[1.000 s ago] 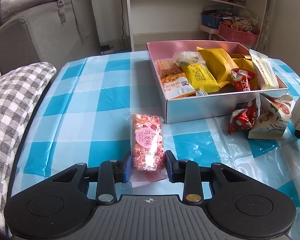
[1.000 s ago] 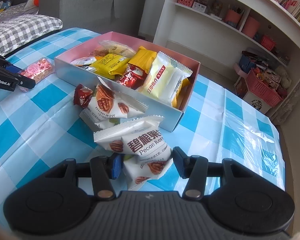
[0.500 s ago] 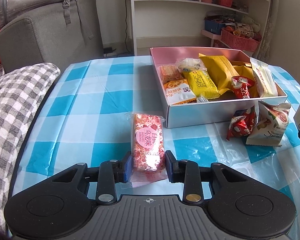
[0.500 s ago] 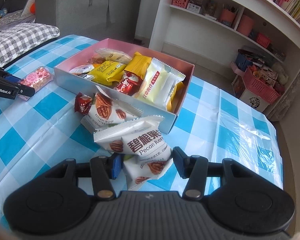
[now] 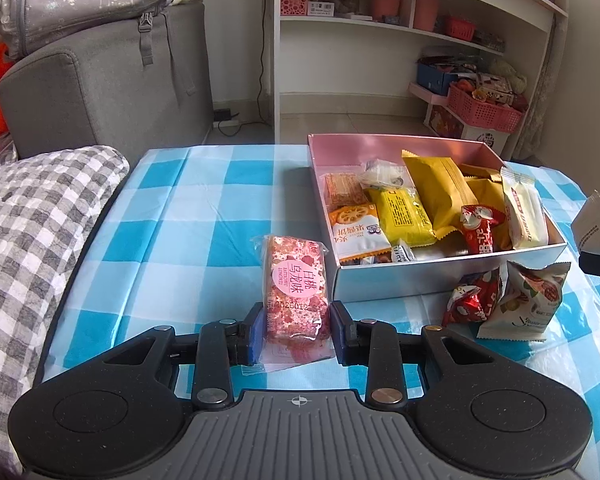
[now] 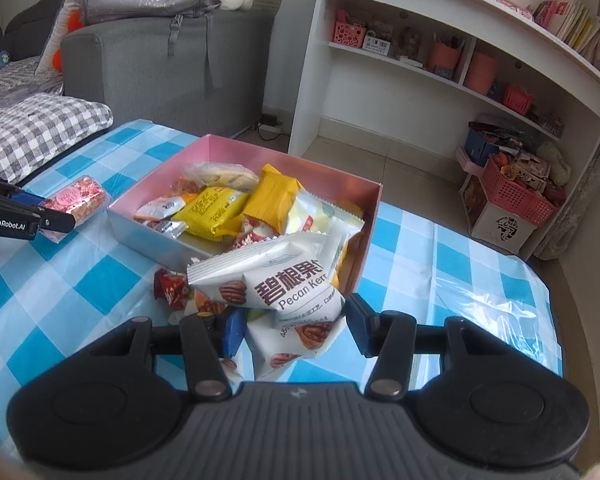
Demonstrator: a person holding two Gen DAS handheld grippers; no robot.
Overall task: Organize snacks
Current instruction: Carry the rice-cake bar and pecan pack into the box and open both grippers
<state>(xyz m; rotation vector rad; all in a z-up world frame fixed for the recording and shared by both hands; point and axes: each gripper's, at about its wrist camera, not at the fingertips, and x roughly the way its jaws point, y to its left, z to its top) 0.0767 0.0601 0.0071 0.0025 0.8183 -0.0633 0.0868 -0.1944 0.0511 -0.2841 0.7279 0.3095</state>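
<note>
Both hand-held grippers have lifted in the last second; jaw widths unchanged. Left hand-held gripper is clamped on the pink peach-oolong bar; the pink box sits at about 1 o'clock in its view and looks lower in frame than a second ago. Right hand-held gripper is clamped on the white pecan packet, now hanging in front of the box's near wall at 12 o'clock. Two loose packs, red wrapper and a walnut packet, are on the bench against the box front. My read: both picks done, transfer into the box starting.
</note>
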